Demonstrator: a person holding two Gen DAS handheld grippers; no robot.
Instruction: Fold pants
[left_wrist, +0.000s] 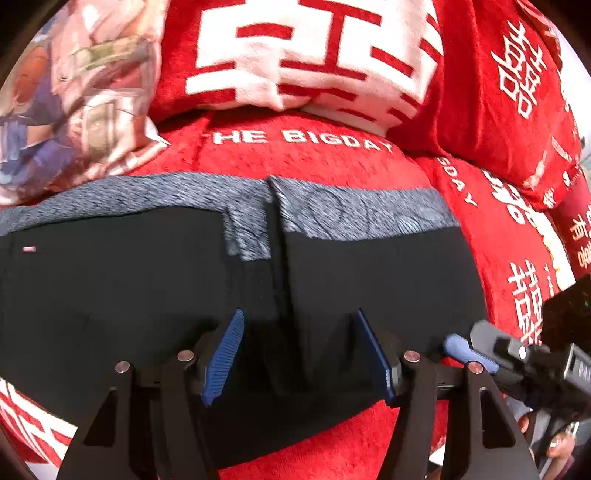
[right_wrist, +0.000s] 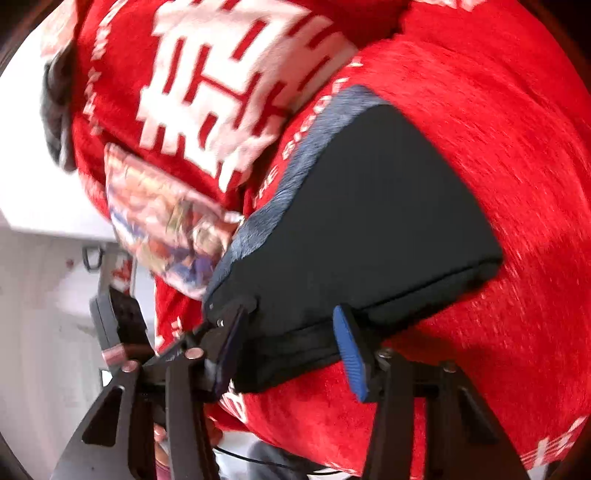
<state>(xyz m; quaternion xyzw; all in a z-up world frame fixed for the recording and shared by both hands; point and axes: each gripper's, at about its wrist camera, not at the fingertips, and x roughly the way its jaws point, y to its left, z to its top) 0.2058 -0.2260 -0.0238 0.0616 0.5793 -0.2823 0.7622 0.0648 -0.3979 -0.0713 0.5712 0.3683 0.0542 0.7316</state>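
Note:
The black pants (left_wrist: 129, 288) with a grey fleece lining strip (left_wrist: 166, 195) lie folded flat on a red blanket (left_wrist: 295, 155). My left gripper (left_wrist: 301, 354) is open, its blue pads spread over the near edge of the pants. The right gripper shows at the lower right of the left wrist view (left_wrist: 480, 354). In the right wrist view the pants (right_wrist: 369, 221) lie as a folded black stack. My right gripper (right_wrist: 291, 354) is open, its fingers on either side of the stack's near corner. The left gripper (right_wrist: 122, 332) shows at the left there.
The red blanket (right_wrist: 480, 147) with white characters covers the bed. A red pillow (left_wrist: 303, 55) with a large white character and a printed cushion (left_wrist: 74, 96) lie behind the pants. A white floor (right_wrist: 37, 295) lies beyond the bed edge.

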